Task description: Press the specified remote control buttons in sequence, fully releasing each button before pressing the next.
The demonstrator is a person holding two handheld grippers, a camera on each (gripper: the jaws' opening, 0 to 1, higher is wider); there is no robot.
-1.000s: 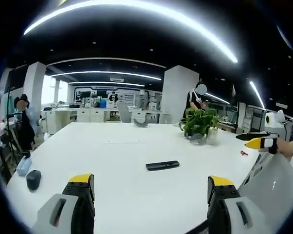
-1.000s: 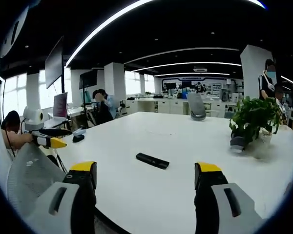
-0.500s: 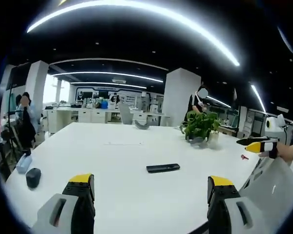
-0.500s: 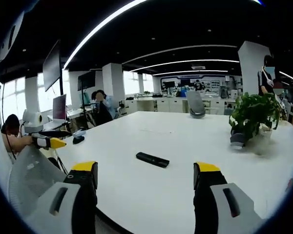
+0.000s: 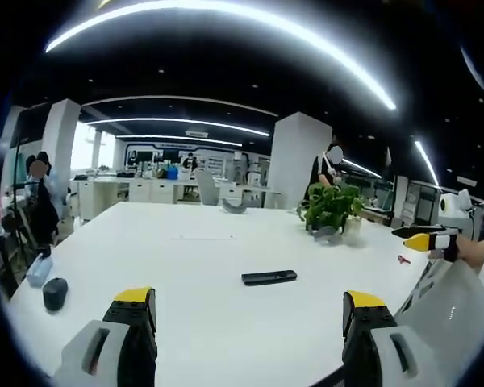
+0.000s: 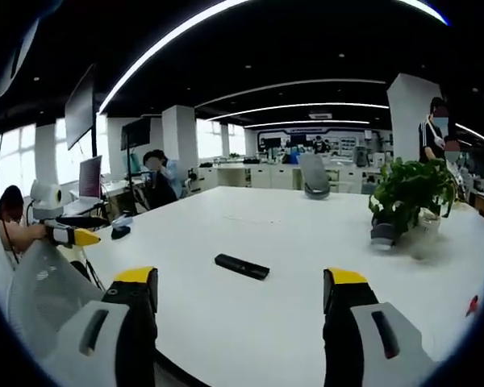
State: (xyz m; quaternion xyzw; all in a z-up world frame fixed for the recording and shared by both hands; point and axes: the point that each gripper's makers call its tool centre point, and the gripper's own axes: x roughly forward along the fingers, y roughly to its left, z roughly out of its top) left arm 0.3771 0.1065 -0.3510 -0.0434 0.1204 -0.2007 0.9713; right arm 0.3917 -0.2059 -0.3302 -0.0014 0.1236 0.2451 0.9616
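1. Left gripper (image 5: 248, 310) is hovering over the white desk (image 5: 202, 250), jaws wide apart, gripping nothing.
2. Right gripper (image 6: 240, 290) likewise, jaws spread, nothing between.
3. Black remote (image 5: 269, 277) is lying flat mid-frame; potted plant (image 5: 331, 206) is sitting upper right.

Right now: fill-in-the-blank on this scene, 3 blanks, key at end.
1. The black remote lies flat on the ____ table.
2. Both the left gripper and the right gripper have their jaws ____.
3. The potted plant stands ____ the remote, not touching it.

Missing words: white; open; apart from
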